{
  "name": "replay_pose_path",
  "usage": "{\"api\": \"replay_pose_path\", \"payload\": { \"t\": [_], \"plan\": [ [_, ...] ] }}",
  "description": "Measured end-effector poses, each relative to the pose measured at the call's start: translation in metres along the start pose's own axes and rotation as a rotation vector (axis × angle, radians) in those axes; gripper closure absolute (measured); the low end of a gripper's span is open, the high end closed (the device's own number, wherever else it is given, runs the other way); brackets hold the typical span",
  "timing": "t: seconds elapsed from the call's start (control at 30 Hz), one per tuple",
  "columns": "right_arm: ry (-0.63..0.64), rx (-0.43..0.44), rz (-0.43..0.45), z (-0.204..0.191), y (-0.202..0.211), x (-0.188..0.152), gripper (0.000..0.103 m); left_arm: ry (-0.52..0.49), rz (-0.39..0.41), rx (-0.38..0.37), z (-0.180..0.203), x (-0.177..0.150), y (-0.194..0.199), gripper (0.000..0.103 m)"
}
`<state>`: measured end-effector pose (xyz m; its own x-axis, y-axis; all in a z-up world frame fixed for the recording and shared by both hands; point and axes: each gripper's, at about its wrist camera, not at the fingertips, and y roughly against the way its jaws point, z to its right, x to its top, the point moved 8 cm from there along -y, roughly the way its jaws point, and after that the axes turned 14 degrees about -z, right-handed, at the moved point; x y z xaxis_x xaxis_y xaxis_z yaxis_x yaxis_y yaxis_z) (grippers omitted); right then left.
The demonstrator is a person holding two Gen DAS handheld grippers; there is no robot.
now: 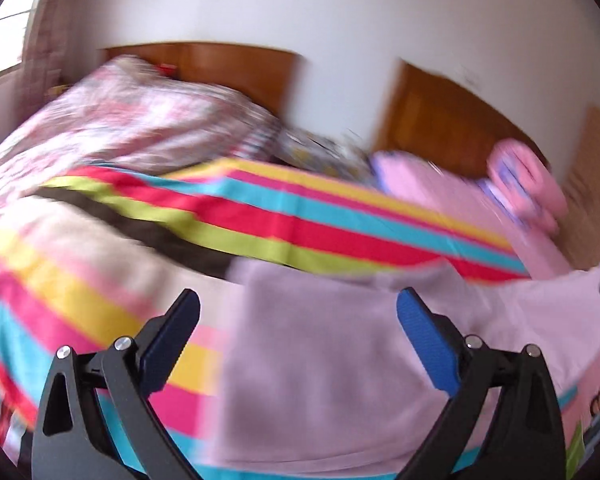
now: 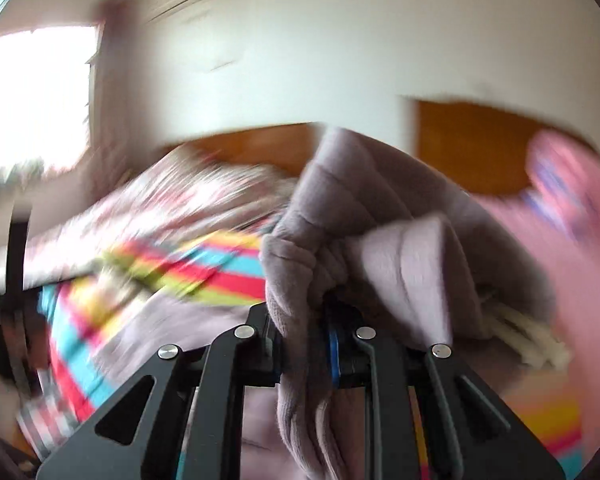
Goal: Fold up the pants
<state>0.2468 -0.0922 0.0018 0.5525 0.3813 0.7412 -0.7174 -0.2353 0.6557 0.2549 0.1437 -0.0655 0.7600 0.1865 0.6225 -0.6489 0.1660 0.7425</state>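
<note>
The left gripper point(image 1: 298, 312) hangs wide open above the soft mauve fleece pants point(image 1: 320, 360) lying on the striped multicoloured bedspread point(image 1: 300, 228). The right gripper point(image 2: 300, 320) pinches their bunched fabric.

My left wrist camera looks low across the striped bed point(image 1: 300, 232) toward the headboard point(image 1: 236, 68). My right one sits pressed close to bunched pants point(image 2: 340, 240) — both share bed, headboard and white wall point(image 1: 340, 20).
</note>
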Motion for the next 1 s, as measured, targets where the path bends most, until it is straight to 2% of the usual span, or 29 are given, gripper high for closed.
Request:
{"api": "replay_pose_path", "payload": {
  "t": [0.07,0.13,0.17,0.23,0.3,0.4,0.5,0.53,0.6,0.63,0.67,0.7,0.77,0.83,0.87,0.9,0.93,0.97,1.0],
  "plan": [
    [0.25,0.035,-0.095,-0.084,-0.044,-0.005,0.084,0.076,0.038,0.044,-0.038,0.002,0.019,0.004],
    [0.453,0.053,-0.173,-0.151,-0.078,-0.033,0.084,0.139,0.044,0.085,-0.072,-0.004,0.031,0.004],
    [0.555,0.026,-0.216,-0.178,-0.098,-0.054,0.084,0.158,0.043,0.096,-0.083,-0.006,0.036,0.004],
    [0.649,-0.031,-0.232,-0.203,-0.112,-0.081,0.083,0.201,0.024,0.115,-0.108,-0.018,0.042,0.004],
    [0.641,-0.062,-0.197,-0.201,-0.11,-0.083,0.083,0.218,-0.012,0.102,-0.121,-0.033,0.042,0.004],
    [0.601,-0.059,-0.153,-0.194,-0.094,-0.075,0.084,0.213,-0.09,-0.013,-0.121,-0.057,0.035,0.004],
    [0.636,-0.102,-0.125,-0.198,-0.093,-0.07,0.083,0.217,-0.19,-0.283,-0.099,-0.07,0.017,0.004],
    [0.646,-0.11,-0.124,-0.2,-0.092,-0.07,0.083,0.222,-0.228,-0.407,-0.084,-0.068,0.011,0.004],
    [0.661,-0.116,-0.124,-0.198,-0.087,-0.072,0.083,0.204,-0.278,-0.541,-0.061,-0.063,0.004,0.004],
    [0.662,-0.116,-0.118,-0.204,-0.085,-0.069,0.083,0.183,-0.301,-0.578,-0.048,-0.061,0.001,0.003],
    [0.66,-0.116,-0.113,-0.202,-0.083,-0.069,0.083,0.153,-0.326,-0.6,-0.035,-0.057,-0.004,0.002],
    [0.656,-0.116,-0.107,-0.202,-0.081,-0.068,0.083,0.13,-0.355,-0.585,-0.025,-0.056,-0.011,0.001],
    [0.649,-0.12,-0.09,-0.2,-0.077,-0.067,0.083,0.115,-0.445,-0.5,-0.018,-0.056,-0.033,0.002],
    [0.636,-0.095,-0.089,-0.198,-0.075,-0.067,0.082,0.11,-0.502,-0.498,-0.01,-0.058,-0.044,0.002],
    [0.628,-0.065,-0.101,-0.199,-0.075,-0.068,0.078,0.106,-0.516,-0.507,-0.005,-0.058,-0.046,0.002],
    [0.602,0.008,-0.14,-0.198,-0.074,-0.069,0.072,0.1,-0.522,-0.508,-0.003,-0.058,-0.047,0.002],
    [0.579,0.075,-0.149,-0.197,-0.07,-0.069,0.063,0.091,-0.529,-0.504,0.002,-0.055,-0.048,0.002],
    [0.525,0.2,-0.132,-0.193,-0.057,-0.065,0.06,0.088,-0.53,-0.505,0.005,-0.053,-0.05,0.002],
    [0.474,0.27,-0.122,-0.188,-0.05,-0.062,0.06,0.094,-0.533,-0.511,0.006,-0.05,-0.052,0.002]
  ]
}}
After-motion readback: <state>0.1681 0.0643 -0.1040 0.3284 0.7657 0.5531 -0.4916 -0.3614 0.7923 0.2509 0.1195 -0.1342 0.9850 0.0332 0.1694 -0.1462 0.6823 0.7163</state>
